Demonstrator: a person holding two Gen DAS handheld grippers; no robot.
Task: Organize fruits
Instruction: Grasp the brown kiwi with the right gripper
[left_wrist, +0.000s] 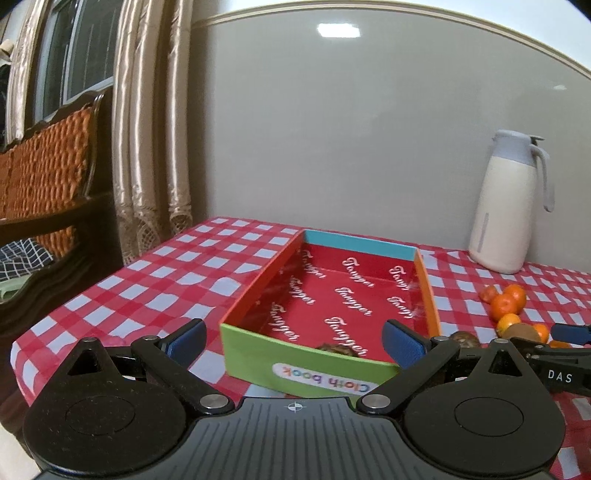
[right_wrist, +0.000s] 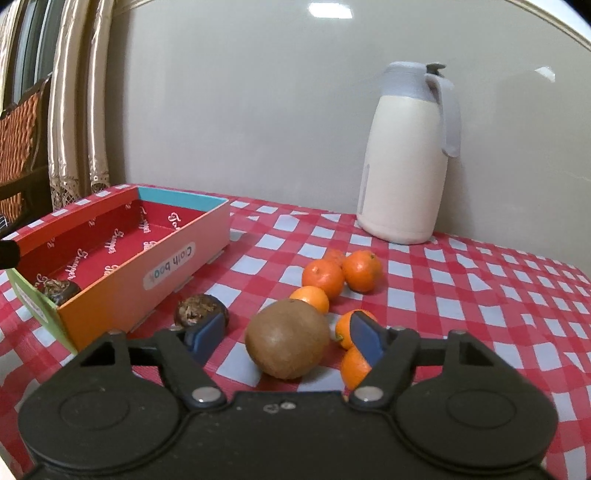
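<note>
Right tongs (right_wrist: 286, 338) gape wide around the round brown kiwi-like fruit (right_wrist: 287, 339), not yet gripping; left tongs (left_wrist: 293, 336) hang wide and empty before the red-lined cardboard box (left_wrist: 428, 291) on the checked desk (right_wrist: 461, 295). Next: close gently, carry it boxward.

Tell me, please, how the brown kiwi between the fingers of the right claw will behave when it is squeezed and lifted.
The kiwi looks egg-shaped, so it may roll toward the oranges if the right claw only nudges it. Its skin looks dull, so it will probably not slip. It fills much of the open gap, so a small closing should hold it.
</note>
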